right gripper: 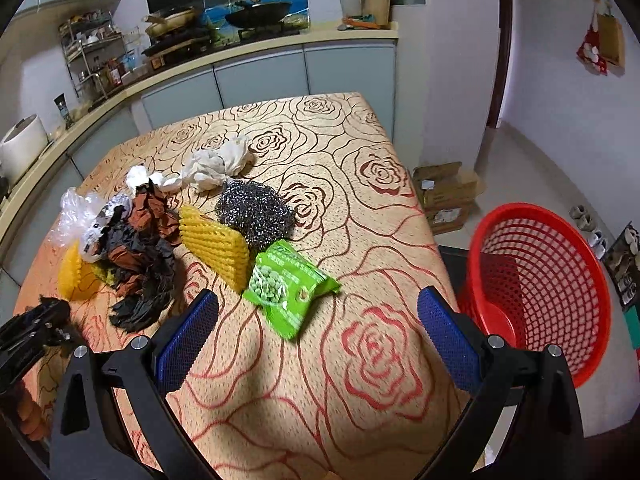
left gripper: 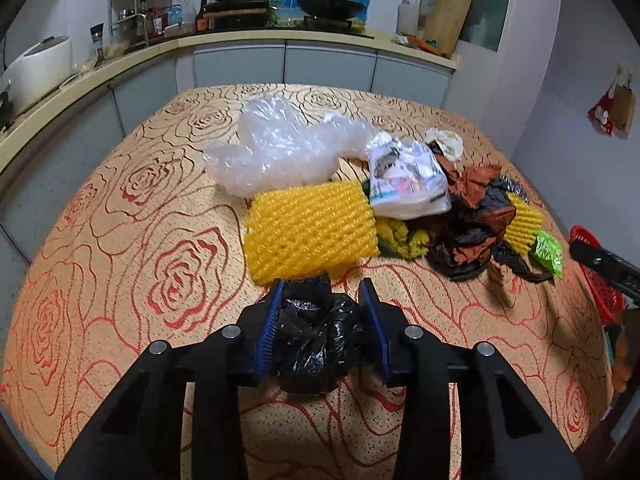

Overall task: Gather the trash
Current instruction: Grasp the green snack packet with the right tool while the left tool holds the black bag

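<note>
My left gripper [left gripper: 323, 286] is shut on a crumpled black plastic bag [left gripper: 316, 340], its blue pads pressing both sides just above the rose-patterned tablecloth [left gripper: 120, 240]. Beyond it lie a yellow foam net [left gripper: 312, 228], clear bubble wrap [left gripper: 280, 148], a tissue packet [left gripper: 408, 184] and a brown-and-black crumpled heap [left gripper: 476, 216]. My right gripper [right gripper: 319, 300] hangs open over the table with nothing between its fingers. A green pea snack packet [right gripper: 288, 284] lies just ahead of it. A red mesh basket [right gripper: 536, 280] stands off the table's right edge.
Steel wool [right gripper: 256, 212], a second yellow foam net [right gripper: 216, 248] and white crumpled tissue [right gripper: 216, 168] lie further back. Cardboard boxes [right gripper: 444, 192] sit on the floor by the wall. A kitchen counter [left gripper: 280, 38] with a stove runs behind the table.
</note>
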Motion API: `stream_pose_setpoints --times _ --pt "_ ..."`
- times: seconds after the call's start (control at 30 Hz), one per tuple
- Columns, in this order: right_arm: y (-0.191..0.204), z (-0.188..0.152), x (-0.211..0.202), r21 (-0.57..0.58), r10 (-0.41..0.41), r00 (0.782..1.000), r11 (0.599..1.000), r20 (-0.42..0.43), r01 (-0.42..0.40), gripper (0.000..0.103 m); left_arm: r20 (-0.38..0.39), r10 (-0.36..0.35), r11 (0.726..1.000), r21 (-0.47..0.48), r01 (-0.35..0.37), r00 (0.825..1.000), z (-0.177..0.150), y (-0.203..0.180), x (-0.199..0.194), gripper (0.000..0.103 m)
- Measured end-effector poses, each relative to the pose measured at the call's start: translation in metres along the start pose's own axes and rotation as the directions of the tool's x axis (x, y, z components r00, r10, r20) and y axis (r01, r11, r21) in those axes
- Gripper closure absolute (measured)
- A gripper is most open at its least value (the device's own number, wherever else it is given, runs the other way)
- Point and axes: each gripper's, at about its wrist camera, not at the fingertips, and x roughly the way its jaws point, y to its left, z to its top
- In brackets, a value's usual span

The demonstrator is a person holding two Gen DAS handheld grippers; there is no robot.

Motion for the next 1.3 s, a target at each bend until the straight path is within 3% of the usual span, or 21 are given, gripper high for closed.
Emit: stream_pose_setpoints --times 0.13,0.27,0.53,0.97,1.3 --pt "0.004 0.004 0.019 -0.022 0.000 0.999 1.000 -0.033 -0.001 0.006 0.039 -0.004 1.000 -0.006 0.004 0.999 0.003 0.001 -0.010 0.066" --pt "0.004 0.006 0.038 -0.015 0.023 0.996 1.000 -0.084 -0.024 0.016 0.062 0.006 1.000 0.017 -0.007 0.998 0.006 -0.003 -0.017 0.066" --pt "0.010 0.010 0.051 -0.060 0.016 0.995 0.998 -0.096 -0.022 0.039 0.060 0.004 1.000 0.013 -0.005 0.998 0.010 -0.004 -0.016 0.066" --pt "0.002 0.004 0.038 -0.015 0.058 0.995 0.998 -0.085 -0.060 0.053 0.067 0.006 1.000 0.015 -0.007 0.998 0.013 -0.006 -0.016 0.066" --pt "-0.003 0.001 0.015 -0.006 0.061 0.997 0.998 -0.038 -0.062 0.053 0.086 0.011 1.000 0.027 -0.014 0.996 0.012 -0.014 -0.025 0.066"
